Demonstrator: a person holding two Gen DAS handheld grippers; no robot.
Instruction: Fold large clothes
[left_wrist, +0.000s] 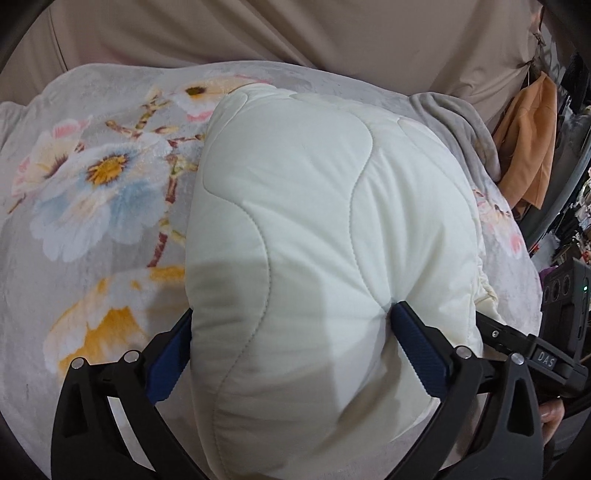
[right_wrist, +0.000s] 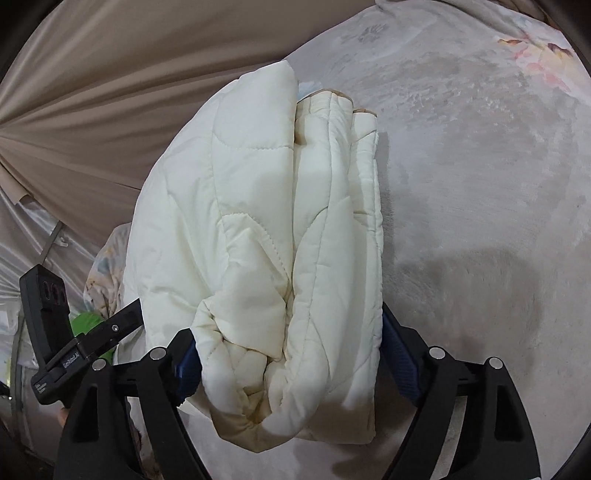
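A cream quilted padded garment (left_wrist: 314, 229) is folded into a thick bundle on a grey floral blanket (left_wrist: 92, 184). My left gripper (left_wrist: 291, 332) is shut on one end of the bundle, with its blue pads (left_wrist: 417, 339) pressed into both sides. My right gripper (right_wrist: 288, 347) is shut on the other end of the garment (right_wrist: 258, 229), where several folded layers show edge-on. Each gripper shows at the edge of the other's view: the right one (left_wrist: 543, 354) and the left one (right_wrist: 85, 350).
The grey blanket (right_wrist: 480, 184) covers the bed under the bundle. A beige curtain (left_wrist: 295, 29) hangs behind, and also shows in the right wrist view (right_wrist: 92, 92). An orange cloth (left_wrist: 528, 155) hangs at the far right. A grey blanket fold (left_wrist: 458, 125) lies by the bundle.
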